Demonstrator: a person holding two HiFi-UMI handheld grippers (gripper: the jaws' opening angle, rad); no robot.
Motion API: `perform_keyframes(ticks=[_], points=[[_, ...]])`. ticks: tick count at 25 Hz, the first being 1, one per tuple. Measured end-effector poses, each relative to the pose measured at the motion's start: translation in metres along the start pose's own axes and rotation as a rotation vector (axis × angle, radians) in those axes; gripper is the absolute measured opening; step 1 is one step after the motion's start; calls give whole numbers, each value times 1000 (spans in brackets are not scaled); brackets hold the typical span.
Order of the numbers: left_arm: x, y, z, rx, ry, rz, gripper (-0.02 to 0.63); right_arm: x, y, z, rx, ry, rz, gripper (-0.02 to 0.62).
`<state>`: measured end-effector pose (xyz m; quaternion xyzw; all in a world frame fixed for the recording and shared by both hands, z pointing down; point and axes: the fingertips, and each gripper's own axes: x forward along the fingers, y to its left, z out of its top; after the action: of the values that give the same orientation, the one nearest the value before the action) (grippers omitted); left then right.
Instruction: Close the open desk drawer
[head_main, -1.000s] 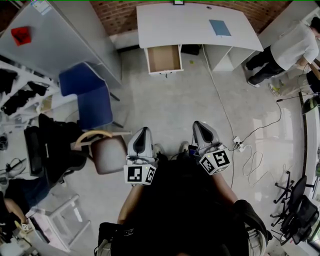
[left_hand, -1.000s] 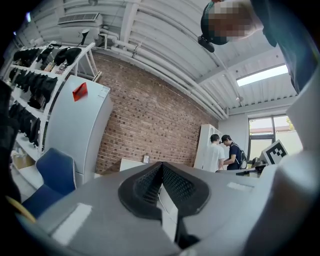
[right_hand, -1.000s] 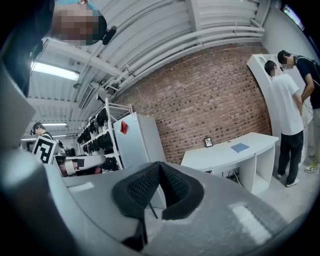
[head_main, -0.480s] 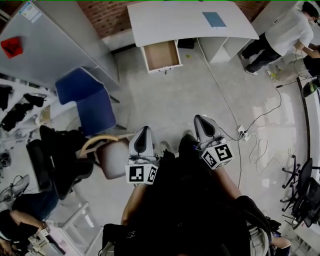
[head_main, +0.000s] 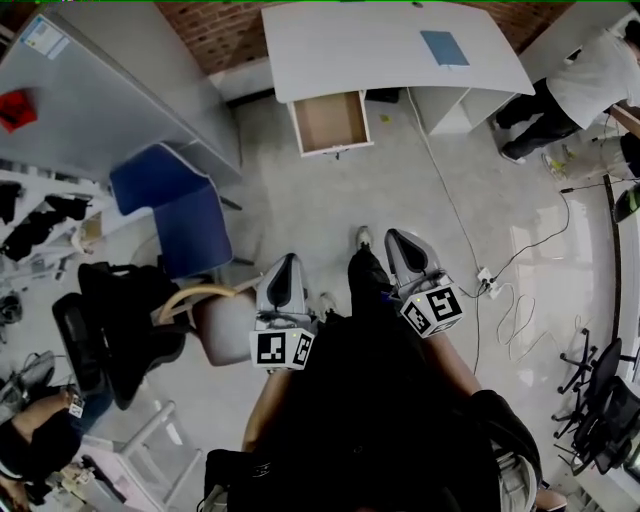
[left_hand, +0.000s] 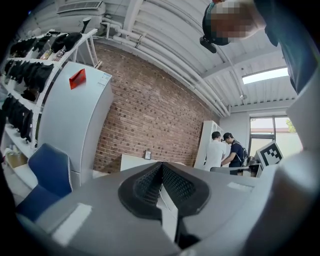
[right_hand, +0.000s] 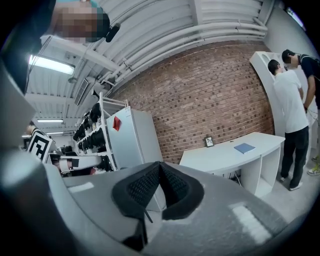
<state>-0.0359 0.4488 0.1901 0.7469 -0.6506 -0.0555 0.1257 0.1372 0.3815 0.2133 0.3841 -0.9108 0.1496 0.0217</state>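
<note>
The open drawer (head_main: 330, 122), with a brown wooden bottom and white front, sticks out from under the white desk (head_main: 390, 45) at the top of the head view. Both grippers are far from it, held out level in front of the person's body. The left gripper (head_main: 283, 272) is shut with nothing between its jaws, and its own view shows the black pads (left_hand: 161, 186) pressed together. To its right, the right gripper (head_main: 402, 244) is likewise shut and empty, its pads (right_hand: 159, 186) closed. The desk (right_hand: 235, 150) also appears in the right gripper view.
A blue chair (head_main: 180, 205) and a tan round-backed chair (head_main: 215, 320) stand left of the path. A white cabinet (head_main: 110, 80) is at upper left. Cables and a power strip (head_main: 487, 278) lie on the floor right. People (head_main: 590, 80) stand by the desk's right end.
The person has walked forward across the floor with both shut grippers; a foot now steps out between them. The drawer and desk have shifted slightly in view.
</note>
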Motion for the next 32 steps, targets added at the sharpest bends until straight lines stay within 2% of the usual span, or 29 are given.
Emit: perform_keyframes(ticks=[7,8,10,11,19,26,32], points=[[85,2,15,46,0,42,17,66,-62,27,-13,21,55,6],[97,3,19,46,-8,51,51,74,-70,33,-24,18,63,12],[120,4,25,41,-24,66,122,91,-85,41,-43,20,80,124],[131,4,28,40,-30,70,137,98,-92,44,-49,26,88,138],[202,-3,30,77,-2,83,143,137,-148,59,-52,70,129,141],[239,-2,20,102,34,102,146,160,-191,48,-32,108,145,141],[254,-2,4,66,87,70,146,171,-205,44,-23,129,146,141]])
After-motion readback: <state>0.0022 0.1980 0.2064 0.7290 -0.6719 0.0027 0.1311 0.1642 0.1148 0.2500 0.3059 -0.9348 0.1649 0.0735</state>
